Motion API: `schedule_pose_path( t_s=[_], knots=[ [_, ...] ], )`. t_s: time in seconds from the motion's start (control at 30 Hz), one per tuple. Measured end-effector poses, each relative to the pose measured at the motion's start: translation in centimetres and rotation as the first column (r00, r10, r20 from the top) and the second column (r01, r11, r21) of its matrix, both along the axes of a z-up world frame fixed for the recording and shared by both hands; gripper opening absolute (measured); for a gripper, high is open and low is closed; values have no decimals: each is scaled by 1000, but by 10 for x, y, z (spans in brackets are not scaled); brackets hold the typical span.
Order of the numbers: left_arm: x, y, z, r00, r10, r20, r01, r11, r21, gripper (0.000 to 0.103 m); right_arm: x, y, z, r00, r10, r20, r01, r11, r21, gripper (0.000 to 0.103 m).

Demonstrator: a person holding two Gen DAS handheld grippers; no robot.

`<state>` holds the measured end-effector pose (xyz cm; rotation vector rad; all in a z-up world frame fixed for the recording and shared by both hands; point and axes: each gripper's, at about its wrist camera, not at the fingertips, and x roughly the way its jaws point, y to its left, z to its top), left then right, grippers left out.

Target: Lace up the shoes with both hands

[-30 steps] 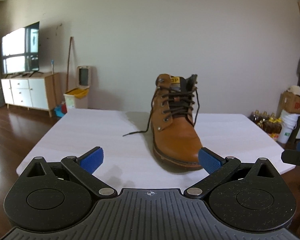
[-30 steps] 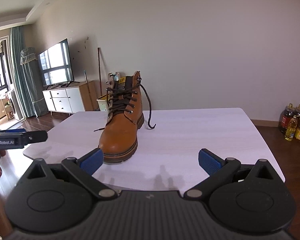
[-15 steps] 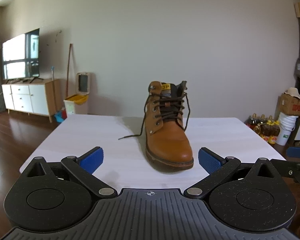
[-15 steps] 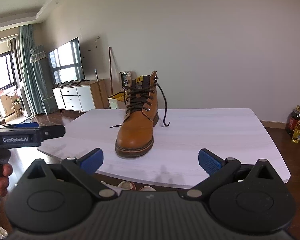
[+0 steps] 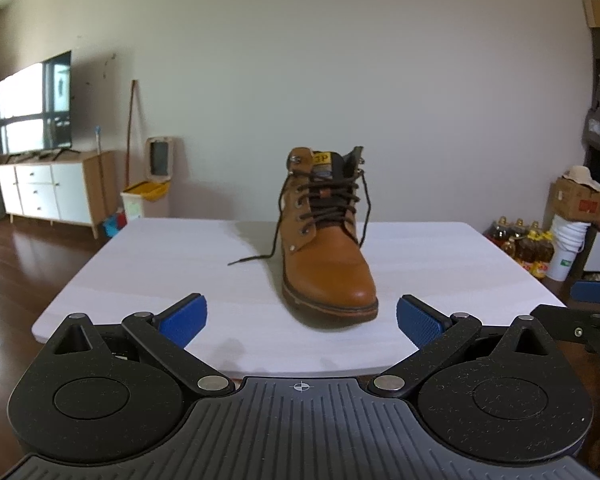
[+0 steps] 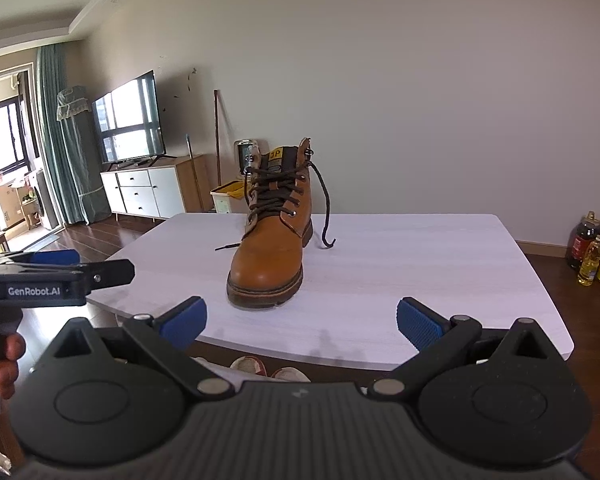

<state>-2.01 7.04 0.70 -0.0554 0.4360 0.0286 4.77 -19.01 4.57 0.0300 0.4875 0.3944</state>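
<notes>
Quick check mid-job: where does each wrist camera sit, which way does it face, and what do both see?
Left wrist: on the left gripper, facing the boot toe-on; the right gripper shows at the right edge.
Right wrist: on the right gripper, off the table's near edge, facing the boot from its right; the left gripper and hand show.
Shared: boot, loose laces, table.

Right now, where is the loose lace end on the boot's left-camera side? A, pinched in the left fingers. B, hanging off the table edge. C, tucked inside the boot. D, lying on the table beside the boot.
D: the lace end lies flat on the table beside the boot, clear of the open left gripper.
</notes>
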Motion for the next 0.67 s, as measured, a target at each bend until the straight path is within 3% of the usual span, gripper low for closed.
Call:
schedule_pose_path(
  t_s=[0.67],
  knots=[
    [-6, -4, 3, 999, -22, 29, 22, 1000, -13, 103, 15, -10, -2, 1000, 19, -4, -19, 1000, -8, 102]
  ],
)
